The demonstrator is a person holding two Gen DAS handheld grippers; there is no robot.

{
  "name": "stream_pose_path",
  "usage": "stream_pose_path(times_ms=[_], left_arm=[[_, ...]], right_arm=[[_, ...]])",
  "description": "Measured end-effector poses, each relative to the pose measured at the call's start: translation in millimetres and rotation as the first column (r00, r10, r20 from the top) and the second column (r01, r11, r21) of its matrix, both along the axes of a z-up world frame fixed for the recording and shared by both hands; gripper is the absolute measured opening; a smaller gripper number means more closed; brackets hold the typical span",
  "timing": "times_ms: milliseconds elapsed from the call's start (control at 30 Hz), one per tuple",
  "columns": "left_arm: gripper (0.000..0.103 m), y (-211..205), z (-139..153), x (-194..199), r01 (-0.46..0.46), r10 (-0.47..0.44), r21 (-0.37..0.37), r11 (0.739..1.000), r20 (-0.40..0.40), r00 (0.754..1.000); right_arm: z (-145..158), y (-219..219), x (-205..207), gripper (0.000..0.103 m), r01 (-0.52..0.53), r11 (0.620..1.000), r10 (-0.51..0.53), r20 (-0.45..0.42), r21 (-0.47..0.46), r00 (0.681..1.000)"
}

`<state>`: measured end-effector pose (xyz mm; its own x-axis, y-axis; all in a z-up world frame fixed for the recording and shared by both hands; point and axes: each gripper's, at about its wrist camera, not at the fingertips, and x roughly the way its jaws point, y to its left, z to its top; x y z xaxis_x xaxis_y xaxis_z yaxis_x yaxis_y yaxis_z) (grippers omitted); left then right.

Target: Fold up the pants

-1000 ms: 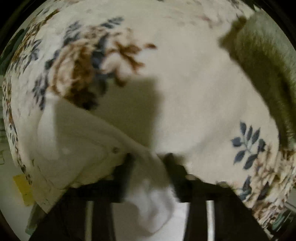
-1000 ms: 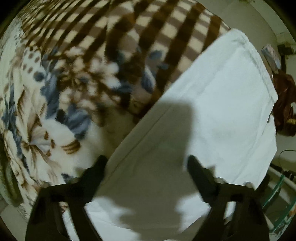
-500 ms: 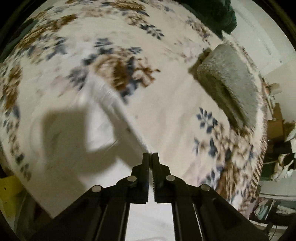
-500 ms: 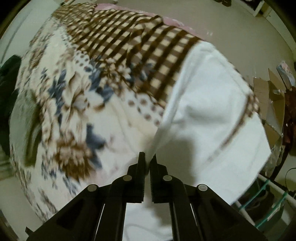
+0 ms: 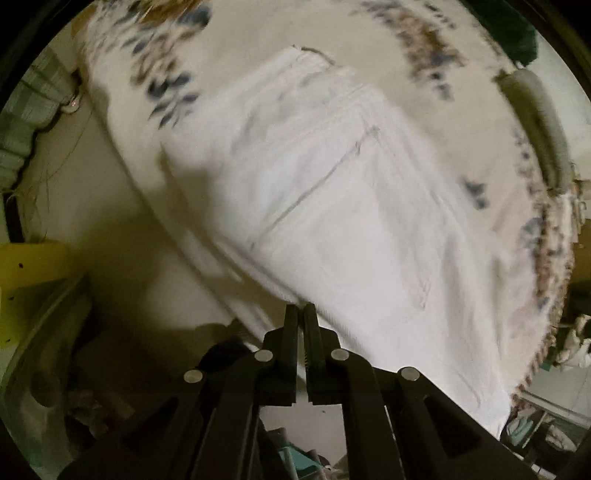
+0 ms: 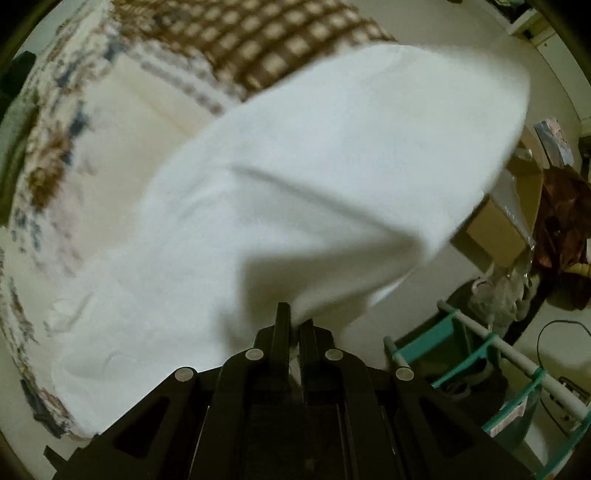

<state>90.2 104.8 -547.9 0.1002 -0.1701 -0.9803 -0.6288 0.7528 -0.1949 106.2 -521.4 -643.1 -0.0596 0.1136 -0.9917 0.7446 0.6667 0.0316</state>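
The left claw (image 5: 300,308) is clamped on the near edge of the white pants (image 5: 332,192). The pants lie on the flowered blanket (image 5: 424,74) of the bed, their long axis running from the claw up and away to the left, a seam line slanting along it. The right claw (image 6: 293,314) is pinched shut on a lifted fold of the pants (image 6: 314,166), which drape left onto the blanket (image 6: 110,147) and bulge right over cardboard boxes (image 6: 498,225).

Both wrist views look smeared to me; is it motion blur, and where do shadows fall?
Left wrist view: blanket print streaked, pants seams soft, left gripper sharp; shadow below left. Right wrist view: checks and pants edge smeared, right gripper sharp; shadow above it.
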Motion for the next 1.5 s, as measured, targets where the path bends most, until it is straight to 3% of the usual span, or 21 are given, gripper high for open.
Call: stream_pose_path(times_ms=[167, 267, 300, 333, 367, 433, 467, 500, 567, 767, 800, 867, 967, 1100, 1167, 1233, 1333, 1367, 1400, 1433, 1500], left_arm=[[0.001, 16, -18, -1, -0.026, 0.026, 0.018, 1.000, 0.010, 1.000], [0.003, 13, -7, 3, 0.038, -0.038, 0.045, 0.998, 0.011, 0.999], [0.003, 6, 1, 7, 0.072, -0.073, 0.068, 0.995, 0.011, 0.997], [0.004, -2, 8, 11, 0.109, -0.111, 0.085, 0.990, 0.016, 0.994], [0.009, -10, 15, 15, 0.140, -0.143, 0.092, 0.986, 0.032, 0.989], [0.039, -34, 28, 27, 0.212, -0.219, 0.124, 0.969, 0.046, 0.975], [0.064, -50, 35, 35, 0.252, -0.262, 0.139, 0.958, 0.061, 0.963], [0.074, -61, 40, 39, 0.273, -0.287, 0.145, 0.951, 0.080, 0.955], [0.074, -96, 46, 51, 0.336, -0.353, 0.144, 0.931, 0.122, 0.928], [0.074, -176, 23, 72, 0.476, -0.483, 0.085, 0.875, 0.111, 0.868], [0.074, -181, 20, 72, 0.496, -0.503, 0.086, 0.864, 0.106, 0.857], [0.074, -199, 13, 72, 0.536, -0.542, 0.084, 0.840, 0.091, 0.835], [0.074, -225, 0, 75, 0.584, -0.588, 0.084, 0.808, 0.049, 0.807], [0.074, -253, -13, 73, 0.648, -0.653, 0.108, 0.754, 0.014, 0.758], [0.074, -259, -22, 73, 0.658, -0.661, 0.103, 0.746, -0.011, 0.750], [0.074, -262, -35, 71, 0.662, -0.661, 0.088, 0.744, -0.046, 0.749], [0.077, -269, -46, 74, 0.675, -0.673, 0.097, 0.731, -0.065, 0.737], [0.085, -271, -47, 75, 0.679, -0.677, 0.098, 0.728, -0.060, 0.734], [0.094, -274, -49, 76, 0.684, -0.682, 0.089, 0.724, -0.053, 0.729], [0.099, -274, -52, 76, 0.692, -0.690, 0.082, 0.718, -0.052, 0.722], [0.103, -279, -61, 72, 0.711, -0.707, 0.097, 0.696, -0.077, 0.703]], right_arm=[[-33, 5, -11, 0.005, 0.010, 1.000, -0.010, -0.002, 0.014, 1.000], [-40, 0, -13, 0.032, 0.017, 0.996, -0.018, 0.015, 0.091, 1.000], [-35, -7, -20, 0.050, 0.038, 0.993, -0.042, 0.037, 0.108, 0.998], [-29, -13, -30, 0.060, 0.068, 0.991, -0.075, 0.061, 0.117, 0.995], [-21, -21, -40, 0.061, 0.100, 0.988, -0.110, 0.088, 0.117, 0.990], [-7, -41, -58, 0.061, 0.162, 0.981, -0.176, 0.137, 0.106, 0.975], [0, -53, -67, 0.061, 0.202, 0.975, -0.215, 0.164, 0.091, 0.963], [5, -66, -75, 0.061, 0.237, 0.968, -0.249, 0.188, 0.083, 0.950], [7, -93, -86, 0.061, 0.316, 0.943, -0.331, 0.226, 0.099, 0.916], [-8, -161, -114, 0.061, 0.530, 0.838, -0.542, 0.306, 0.129, 0.783], [-11, -161, -101, 0.056, 0.539, 0.833, -0.549, 0.308, 0.127, 0.777], [-12, -168, -101, 0.030, 0.554, 0.824, -0.558, 0.349, 0.122, 0.753], [3, -168, -92, 0.008, 0.524, 0.851, -0.497, 0.389, 0.042, 0.776], [16, -170, -98, 0.006, 0.483, 0.875, -0.445, 0.419, 0.017, 0.792], [7, -176, -105, 0.007, 0.465, 0.885, -0.439, 0.399, 0.036, 0.805], [-12, -184, -103, 0.015, 0.454, 0.883, -0.465, 0.363, 0.122, 0.807], [-35, -194, -108, 0.017, 0.483, 0.842, -0.540, 0.371, 0.242, 0.755], [-39, -194, -109, 0.017, 0.496, 0.833, -0.553, 0.384, 0.244, 0.740], [-40, -194, -110, 0.008, 0.505, 0.827, -0.562, 0.393, 0.249, 0.727], [-39, -192, -111, 0.002, 0.512, 0.824, -0.565, 0.405, 0.242, 0.718], [-31, -188, -111, 0.002, 0.518, 0.827, -0.559, 0.424, 0.218, 0.713]])
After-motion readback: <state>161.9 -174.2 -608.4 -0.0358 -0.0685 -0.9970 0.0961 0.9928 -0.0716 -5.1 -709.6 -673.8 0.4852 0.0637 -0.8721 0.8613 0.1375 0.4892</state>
